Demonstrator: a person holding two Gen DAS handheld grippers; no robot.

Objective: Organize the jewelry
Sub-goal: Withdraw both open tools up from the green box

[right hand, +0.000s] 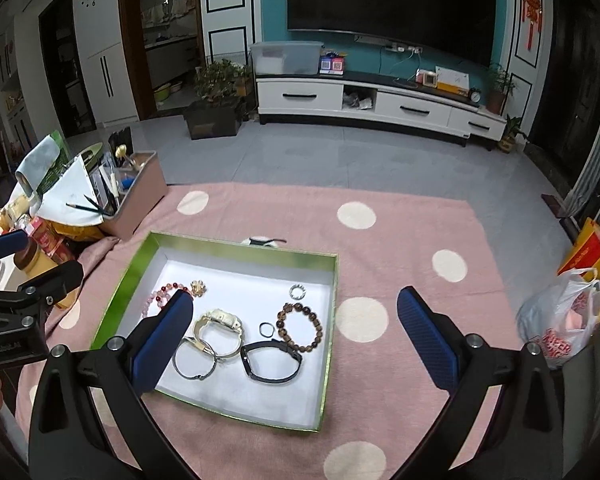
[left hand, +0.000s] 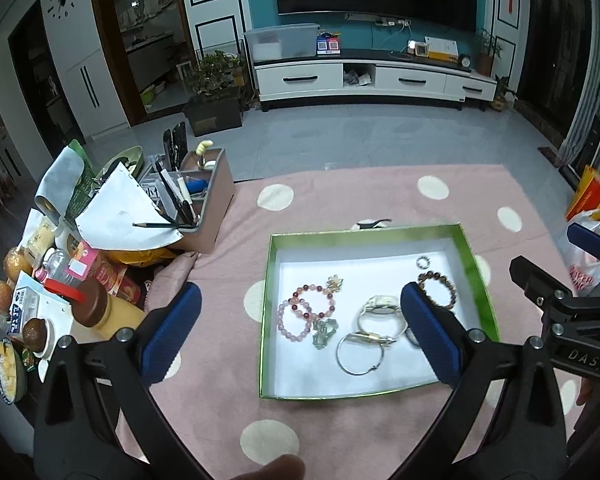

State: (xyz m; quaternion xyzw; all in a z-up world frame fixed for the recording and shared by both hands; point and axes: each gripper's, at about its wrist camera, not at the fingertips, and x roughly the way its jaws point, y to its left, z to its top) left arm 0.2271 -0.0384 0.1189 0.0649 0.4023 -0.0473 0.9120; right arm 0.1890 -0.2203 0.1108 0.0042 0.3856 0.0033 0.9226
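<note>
A green-walled box with a white floor (left hand: 274, 272) (right hand: 236, 250) lies on the pink dotted cloth. Inside it lie pink and red bead bracelets (left hand: 308, 308), a brown bead bracelet (right hand: 300, 326), a pale watch (right hand: 220, 330), a silver bangle (left hand: 358, 354), a black band (right hand: 270, 362), a small ring (right hand: 266, 329) and a gold brooch (right hand: 199, 287). My left gripper (left hand: 300, 320) hovers open and empty above the box. My right gripper (right hand: 296, 332) is open and empty over the box's right side.
A pink organizer (left hand: 208, 204) with pens, papers and food packets crowds the table's left side. A plastic bag (right hand: 560, 320) and an orange bag (right hand: 588, 248) sit at the right. A small black clip (right hand: 266, 241) lies behind the box.
</note>
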